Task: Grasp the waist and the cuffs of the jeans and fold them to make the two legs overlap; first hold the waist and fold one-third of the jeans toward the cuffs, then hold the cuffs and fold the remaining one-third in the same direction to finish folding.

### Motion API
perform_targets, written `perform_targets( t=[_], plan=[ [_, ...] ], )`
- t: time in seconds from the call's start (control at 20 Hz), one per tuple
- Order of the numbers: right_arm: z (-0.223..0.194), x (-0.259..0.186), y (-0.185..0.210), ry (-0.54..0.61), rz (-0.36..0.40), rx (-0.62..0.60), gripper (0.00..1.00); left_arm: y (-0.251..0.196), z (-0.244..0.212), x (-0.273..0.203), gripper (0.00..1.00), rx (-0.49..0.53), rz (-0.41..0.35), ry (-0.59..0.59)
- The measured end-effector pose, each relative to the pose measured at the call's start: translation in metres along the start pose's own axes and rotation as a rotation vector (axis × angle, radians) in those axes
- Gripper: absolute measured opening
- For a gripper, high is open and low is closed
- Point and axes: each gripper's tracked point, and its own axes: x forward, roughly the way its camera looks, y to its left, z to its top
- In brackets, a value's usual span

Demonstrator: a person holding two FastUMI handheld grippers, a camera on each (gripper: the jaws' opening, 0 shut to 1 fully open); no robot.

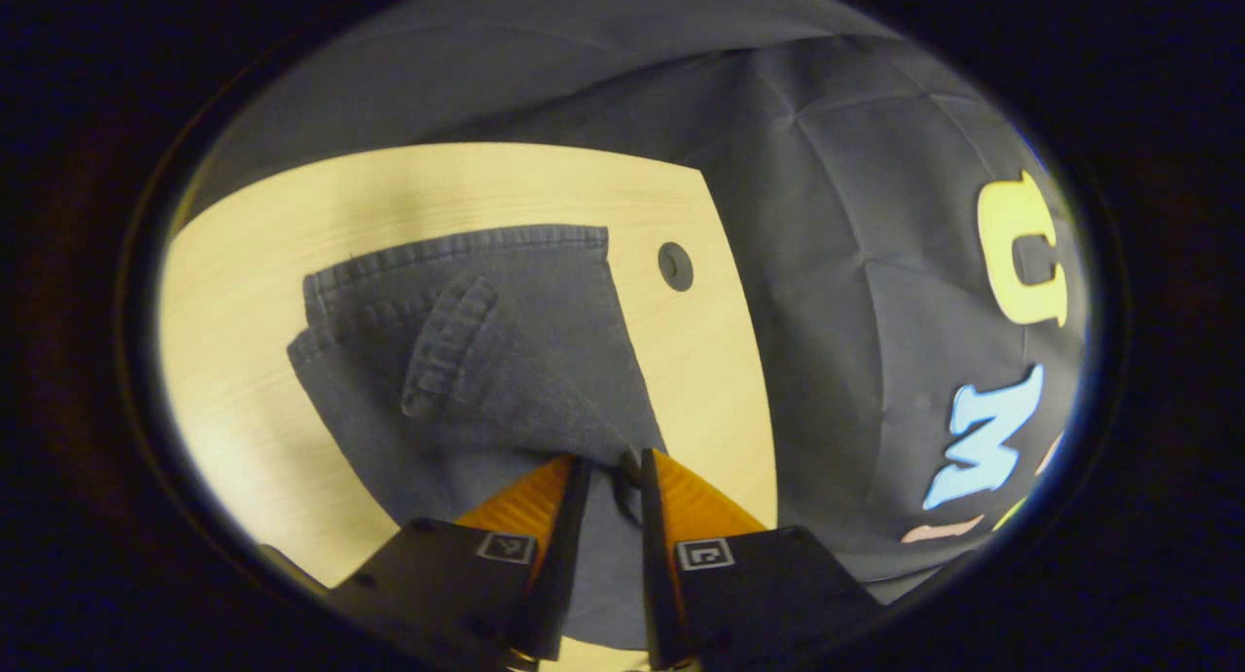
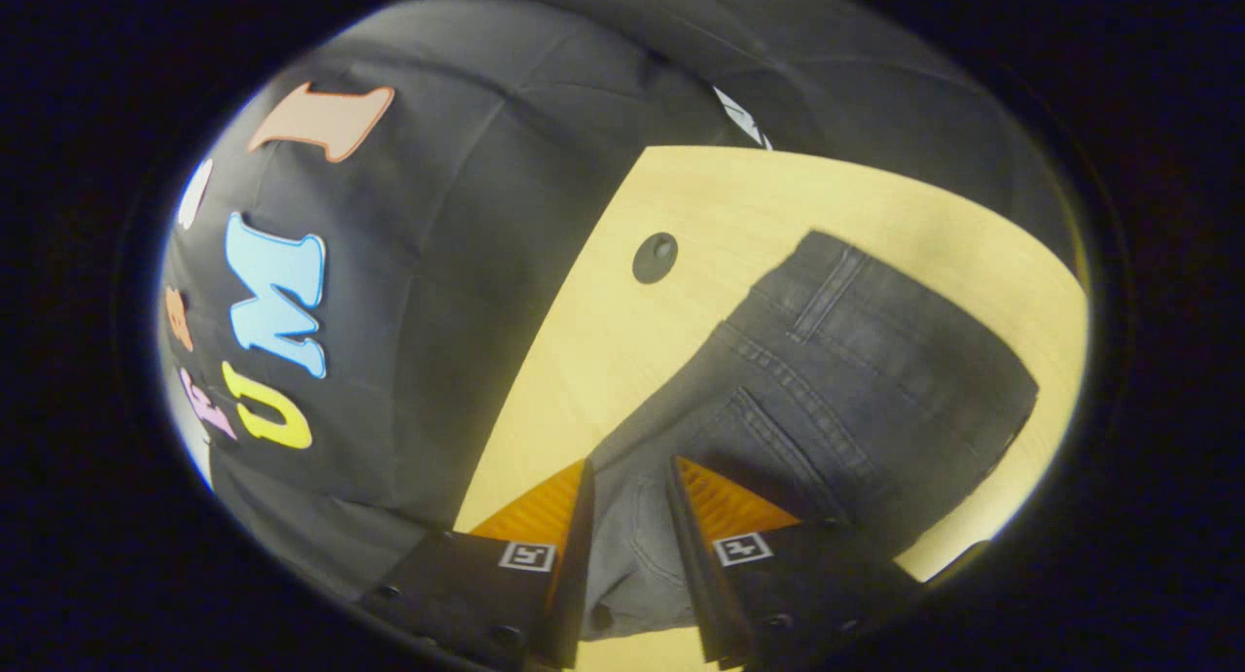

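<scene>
Dark grey jeans lie on the light wooden table. In the left gripper view their hemmed cuffs are at the far end, one leg partly over the other. My left gripper is shut on a fold of the leg fabric, which runs up between its fingers. In the right gripper view the jeans show the waistband with a belt loop and a back pocket. My right gripper is shut on the denim near the waist, with cloth bunched between its fingers.
A round dark cable hole sits in the table close to its edge, also seen as the cable hole in the right gripper view. The black booth cloth hangs just past that edge. Bare tabletop lies beyond the jeans.
</scene>
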Motion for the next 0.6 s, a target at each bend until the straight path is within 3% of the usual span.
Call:
perform_targets(
  t=[0.05, 0.1, 0.15, 0.2, 0.25, 0.3, 0.35, 0.4, 0.45, 0.5, 0.6],
  plan=[
    [0.001, -0.011, -0.005, -0.020, -0.020, -0.034, 0.46, 0.000, -0.001, -0.006, 0.34, 0.037, 0.008, -0.016],
    [0.007, -0.023, -0.009, -0.050, -0.037, -0.063, 0.64, 0.001, -0.001, -0.015, 0.67, 0.073, 0.021, -0.040],
    [0.010, -0.032, -0.010, -0.081, -0.043, -0.081, 0.76, 0.000, 0.000, -0.022, 0.71, 0.107, 0.028, -0.068],
    [0.014, -0.042, -0.012, -0.109, -0.050, -0.090, 0.71, -0.003, 0.000, -0.031, 0.75, 0.136, 0.029, -0.092],
    [0.014, -0.053, -0.015, -0.133, -0.058, -0.098, 0.72, -0.006, -0.001, -0.041, 0.87, 0.161, 0.028, -0.110],
    [0.016, -0.064, -0.020, -0.160, -0.078, -0.106, 0.71, -0.008, -0.004, -0.052, 0.93, 0.188, 0.026, -0.134],
    [0.019, -0.073, -0.029, -0.191, -0.105, -0.111, 0.82, -0.010, -0.005, -0.062, 0.98, 0.226, 0.031, -0.164],
    [0.020, -0.082, -0.038, -0.219, -0.131, -0.106, 0.86, -0.009, -0.007, -0.074, 0.98, 0.272, 0.039, -0.198],
    [0.019, -0.092, -0.048, -0.244, -0.153, -0.093, 0.86, -0.012, -0.009, -0.086, 0.80, 0.320, 0.036, -0.233],
    [0.018, -0.099, -0.057, -0.261, -0.175, -0.073, 0.87, -0.016, -0.013, -0.100, 0.93, 0.362, 0.032, -0.257],
    [0.006, -0.103, -0.076, -0.259, -0.205, -0.016, 0.88, -0.023, -0.025, -0.123, 0.98, 0.426, 0.021, -0.283]
  ],
)
